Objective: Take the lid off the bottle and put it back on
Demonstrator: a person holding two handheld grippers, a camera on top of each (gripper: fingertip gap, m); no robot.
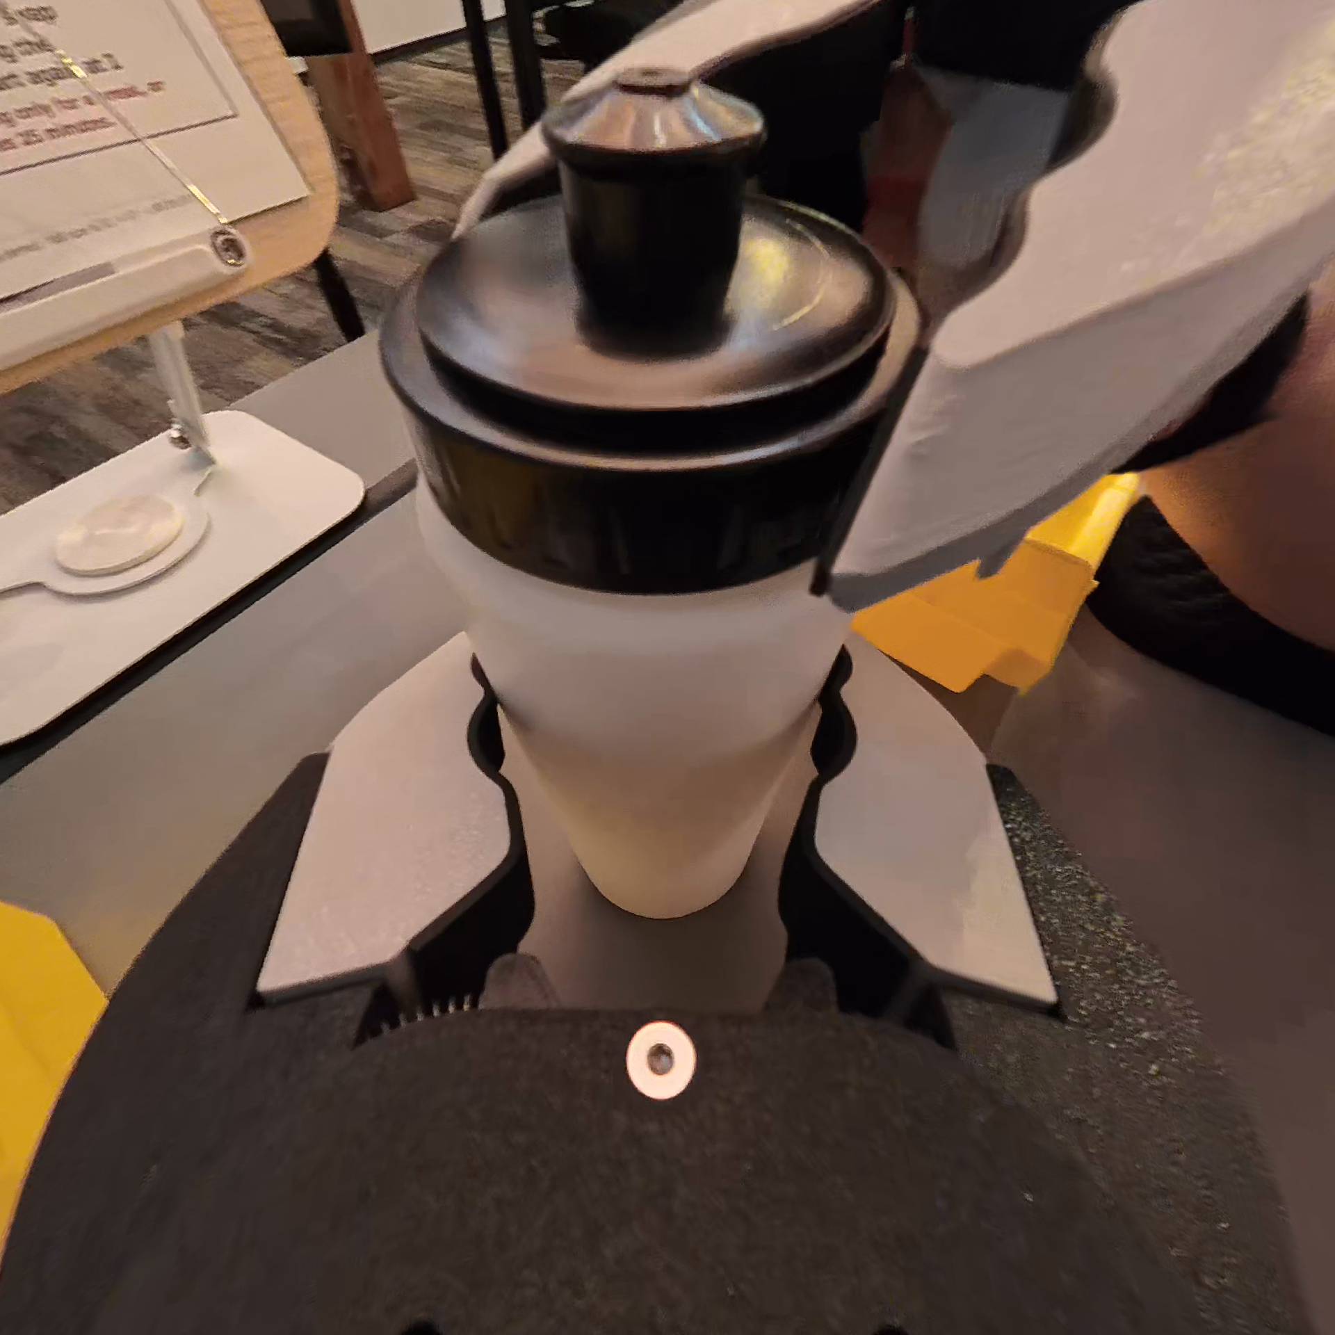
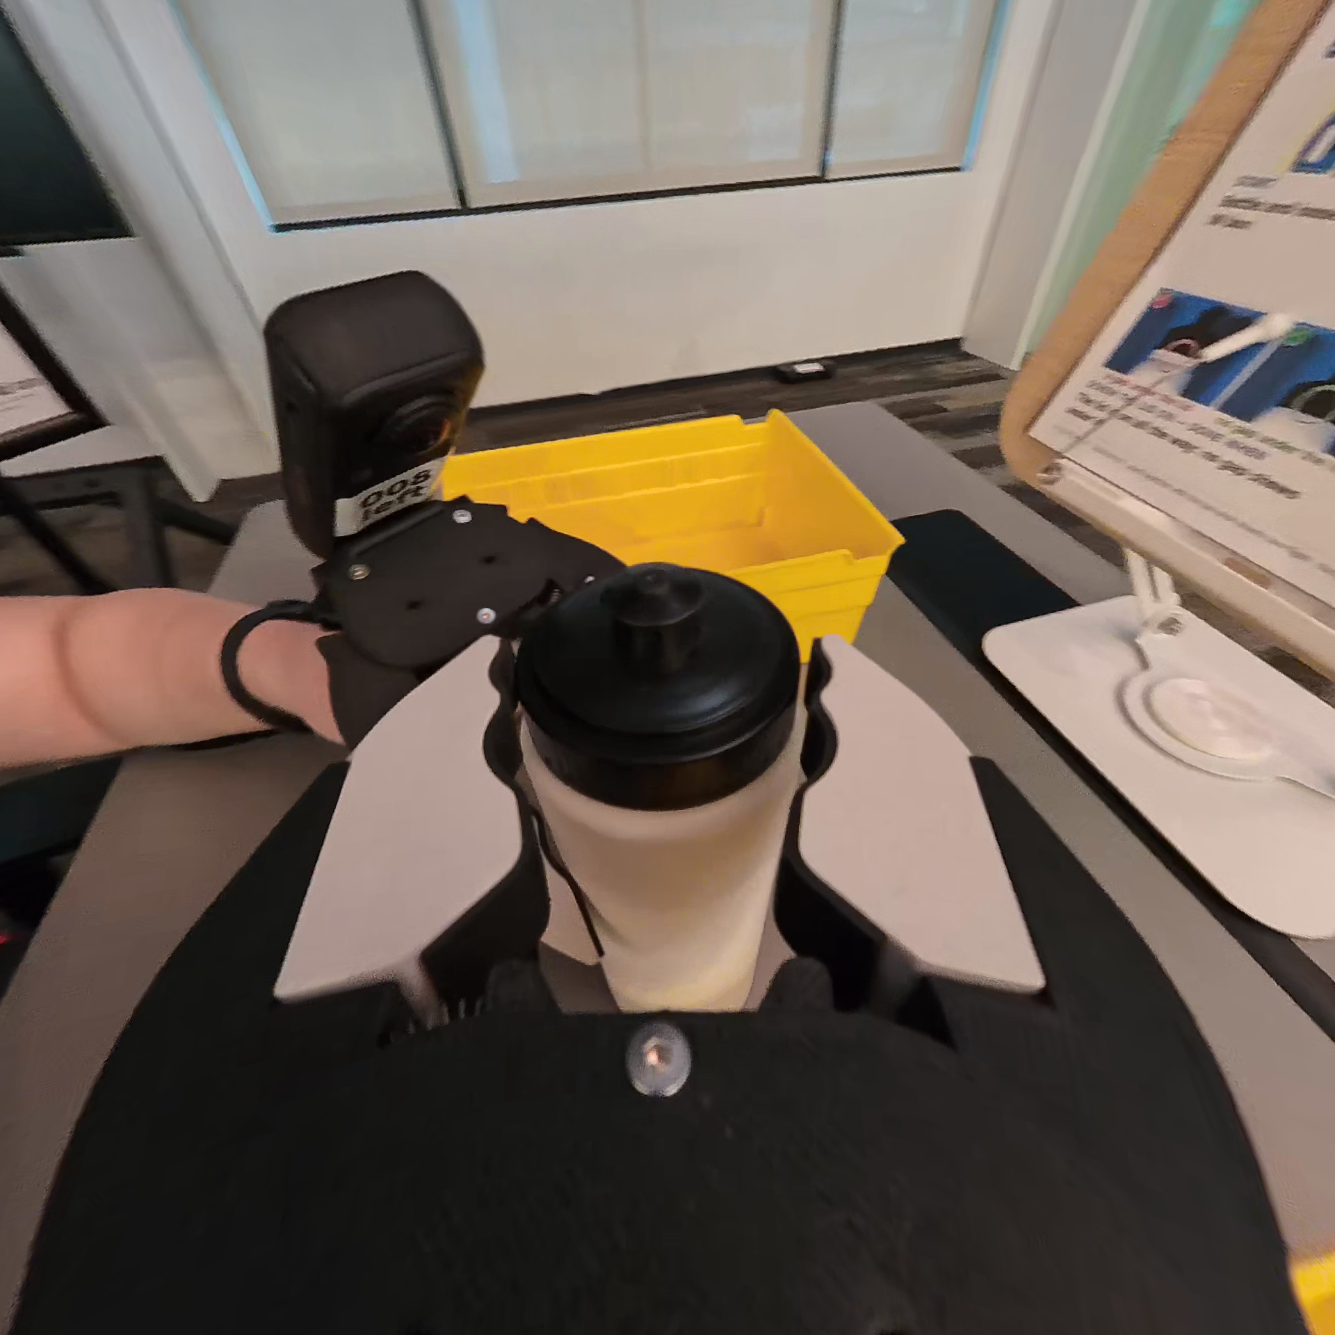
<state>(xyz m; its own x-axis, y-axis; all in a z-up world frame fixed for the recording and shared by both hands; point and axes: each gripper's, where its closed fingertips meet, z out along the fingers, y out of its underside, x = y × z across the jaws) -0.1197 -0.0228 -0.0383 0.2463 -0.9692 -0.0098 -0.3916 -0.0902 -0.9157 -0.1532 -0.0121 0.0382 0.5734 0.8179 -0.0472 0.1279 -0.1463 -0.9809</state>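
Left gripper around bottle (right gripper at lid rim)

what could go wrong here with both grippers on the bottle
1. The left gripper clamps the white bottle at its narrow waist, so the soft-looking body might twist or slip when the lid is turned.
2. The right gripper has its jaws around the black lid, high on the bottle; pulling sideways could tip it towards the yellow bin.
3. The two grippers sit very close together, so they may knock into each other while turning.
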